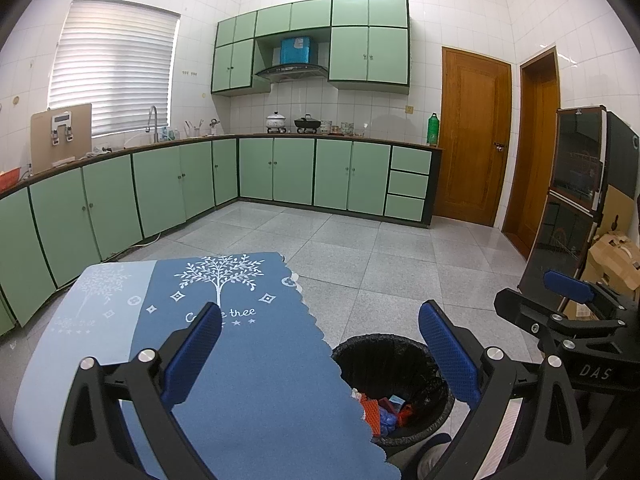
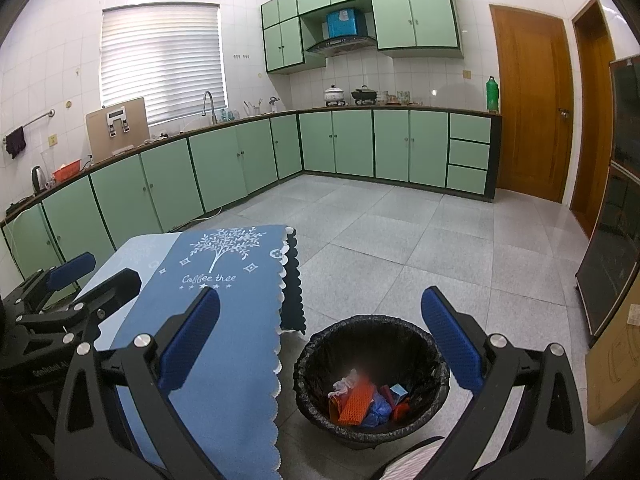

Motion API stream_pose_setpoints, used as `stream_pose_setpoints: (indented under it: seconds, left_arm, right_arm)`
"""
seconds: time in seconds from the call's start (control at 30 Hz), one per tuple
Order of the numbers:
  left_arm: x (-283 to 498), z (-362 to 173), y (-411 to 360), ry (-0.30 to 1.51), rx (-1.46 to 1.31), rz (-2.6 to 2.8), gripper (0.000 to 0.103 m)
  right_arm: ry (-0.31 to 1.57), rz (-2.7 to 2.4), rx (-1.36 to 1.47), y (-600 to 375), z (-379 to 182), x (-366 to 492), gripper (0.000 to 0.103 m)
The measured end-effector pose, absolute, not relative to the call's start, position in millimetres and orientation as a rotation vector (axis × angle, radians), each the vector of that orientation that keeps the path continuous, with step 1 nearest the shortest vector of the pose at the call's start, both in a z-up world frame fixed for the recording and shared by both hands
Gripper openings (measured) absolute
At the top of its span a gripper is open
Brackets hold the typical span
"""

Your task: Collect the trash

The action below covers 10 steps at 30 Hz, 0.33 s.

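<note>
The trash bin (image 2: pixel 370 376) was a round black one, lined with a crinkled black bag folded over its rim, and it stood upright on the grey tiled floor (image 2: pixel 400 248) with its mouth facing up, just beside the scalloped edge of the blue tablecloth (image 2: pixel 224 320). Being round, it had no long axis to speak of. One bin, and inside it a small heap: an orange mesh piece (image 2: pixel 354 402) lying tilted, a crumpled blue wrapper (image 2: pixel 378 410) against it, a whitish scrap (image 2: pixel 344 384) at the top left, a small light-blue carton (image 2: pixel 398 391) and a red bit (image 2: pixel 400 410) to the right. Five pieces could be made out; anything beneath was hidden.

Two grippers were in play. The right gripper (image 2: pixel 320 344) hung above the bin and table edge, jaws spread wide, nothing between the blue pads. The left gripper (image 1: pixel 320 360) was spread just as wide over the cloth, also holding nothing. In the left view the bin (image 1: pixel 394 388) was half hidden behind the cloth's edge, and the right gripper showed at the far right.

One tablecloth, printed with a white tree and "Coffee tree".
</note>
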<state>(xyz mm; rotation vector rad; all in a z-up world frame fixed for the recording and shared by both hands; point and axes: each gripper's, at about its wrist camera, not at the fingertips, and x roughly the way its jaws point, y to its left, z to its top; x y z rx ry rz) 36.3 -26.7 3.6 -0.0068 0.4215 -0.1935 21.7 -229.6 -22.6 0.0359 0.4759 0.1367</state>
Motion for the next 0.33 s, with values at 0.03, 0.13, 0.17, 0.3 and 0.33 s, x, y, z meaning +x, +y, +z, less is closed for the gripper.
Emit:
stream_pose_setpoints:
  seconds: [0.03, 0.13, 0.17, 0.3, 0.33]
  left_arm:
    - [36.7, 3.5, -27.3, 0.422, -0.007, -0.192, 0.097]
    - [37.4, 3.7, -27.9, 0.426, -0.007, -0.191, 0.097]
    - [37.8, 3.7, -28.2, 0.426, -0.008, -0.191, 0.097]
    - [39.2, 3.6, -28.5, 0.432, -0.010, -0.191, 0.097]
    - [39.5, 3.6, -28.5, 0.432, -0.010, -0.191, 0.097]
  right_arm:
    - [0.476, 0.137, 0.035, -230.1, -22.4, 22.0, 0.098]
    - [0.477, 0.137, 0.036, -230.4, -22.4, 22.1, 0.098]
    - [0.478, 0.136, 0.037, -229.6, -23.0, 22.1, 0.098]
    - [0.479, 0.136, 0.038, -229.9, -24.8, 21.8, 0.098]
    - [0.479, 0.137, 0.038, -230.1, -24.8, 21.9, 0.098]
